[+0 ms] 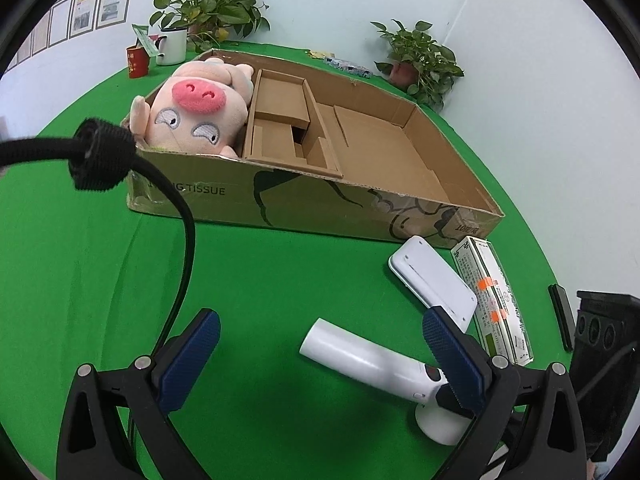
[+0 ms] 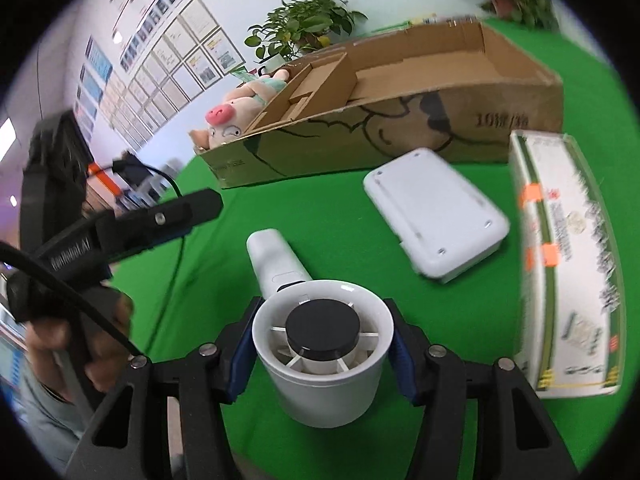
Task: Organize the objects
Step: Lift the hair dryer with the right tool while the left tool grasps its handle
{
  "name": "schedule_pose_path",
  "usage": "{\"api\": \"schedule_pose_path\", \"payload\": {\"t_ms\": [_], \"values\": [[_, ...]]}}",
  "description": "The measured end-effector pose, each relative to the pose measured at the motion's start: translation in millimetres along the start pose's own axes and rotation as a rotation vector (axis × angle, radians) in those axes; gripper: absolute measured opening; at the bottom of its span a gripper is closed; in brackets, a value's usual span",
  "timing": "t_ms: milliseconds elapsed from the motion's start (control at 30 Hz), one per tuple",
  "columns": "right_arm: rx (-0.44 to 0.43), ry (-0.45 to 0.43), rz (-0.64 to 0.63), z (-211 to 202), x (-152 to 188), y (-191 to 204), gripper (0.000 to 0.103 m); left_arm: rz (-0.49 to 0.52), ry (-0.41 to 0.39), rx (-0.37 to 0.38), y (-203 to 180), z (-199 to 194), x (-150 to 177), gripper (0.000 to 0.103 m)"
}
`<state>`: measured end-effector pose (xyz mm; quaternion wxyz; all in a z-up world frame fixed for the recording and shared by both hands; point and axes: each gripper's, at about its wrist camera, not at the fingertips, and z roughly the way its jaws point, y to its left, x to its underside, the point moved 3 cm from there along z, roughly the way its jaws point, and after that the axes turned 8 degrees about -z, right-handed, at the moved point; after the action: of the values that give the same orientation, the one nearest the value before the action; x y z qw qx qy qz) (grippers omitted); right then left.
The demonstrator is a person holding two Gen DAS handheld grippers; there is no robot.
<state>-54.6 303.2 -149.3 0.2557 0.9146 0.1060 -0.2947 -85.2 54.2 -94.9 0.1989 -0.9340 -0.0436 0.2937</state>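
A white hair dryer point(image 1: 368, 356) lies on the green table cloth. In the right wrist view my right gripper point(image 2: 322, 344) is shut on its round barrel point(image 2: 320, 360), with a blue pad pressed to each side and the handle pointing away. My left gripper point(image 1: 318, 320) stands wide open over the dryer's handle, touching nothing; its right finger point(image 1: 448, 352) is beside the dryer's body. A flat white case point(image 2: 436, 216) and a long green-and-white packet point(image 2: 568, 264) lie to the right. Behind them is the open cardboard box point(image 1: 320, 200), with a pink pig plush point(image 1: 192, 116) in its left end.
Cardboard inserts point(image 1: 280, 120) fill the box's middle; its right part point(image 1: 384, 148) holds nothing. Two potted plants point(image 1: 208, 8) point(image 1: 420, 60), a white mug point(image 1: 172, 44) and a red cup point(image 1: 138, 62) stand at the table's back. A black cable point(image 1: 100, 152) hangs at left. A hand point(image 2: 60, 340) holds the left gripper.
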Motion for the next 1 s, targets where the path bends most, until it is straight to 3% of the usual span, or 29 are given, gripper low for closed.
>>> {"api": "schedule_pose_path", "payload": {"t_ms": [133, 367, 533, 600, 833, 933, 1000], "values": [[0.075, -0.024, 0.032, -8.7, -3.2, -15.7, 0.073, 0.011, 0.004, -0.009, -2.7, 2.5, 1.8, 0.102], [0.150, -0.083, -0.043, -35.6, -17.4, -28.0, 0.079, 0.031, 0.018, -0.005, -8.8, 10.0, 4.0, 0.102], [0.083, -0.022, -0.153, -16.1, -18.2, -14.5, 0.082, 0.026, 0.041, 0.019, -11.7, 15.2, 7.1, 0.102], [0.097, -0.003, -0.194, -10.8, -14.6, -7.8, 0.086, 0.024, 0.047, 0.017, -11.1, 16.6, 8.3, 0.102], [-0.028, 0.085, -0.212, -2.4, -0.7, 30.4, 0.086, 0.010, 0.041, 0.005, -2.1, 14.1, 6.1, 0.102], [-0.118, 0.084, -0.256, -4.3, 7.8, 53.6, 0.087, -0.005, 0.059, 0.007, 1.2, 19.4, 4.9, 0.100], [-0.118, 0.064, -0.250, -3.0, 6.0, 57.0, 0.087, -0.016, 0.088, 0.015, 2.0, 25.8, 5.5, 0.098]]}}
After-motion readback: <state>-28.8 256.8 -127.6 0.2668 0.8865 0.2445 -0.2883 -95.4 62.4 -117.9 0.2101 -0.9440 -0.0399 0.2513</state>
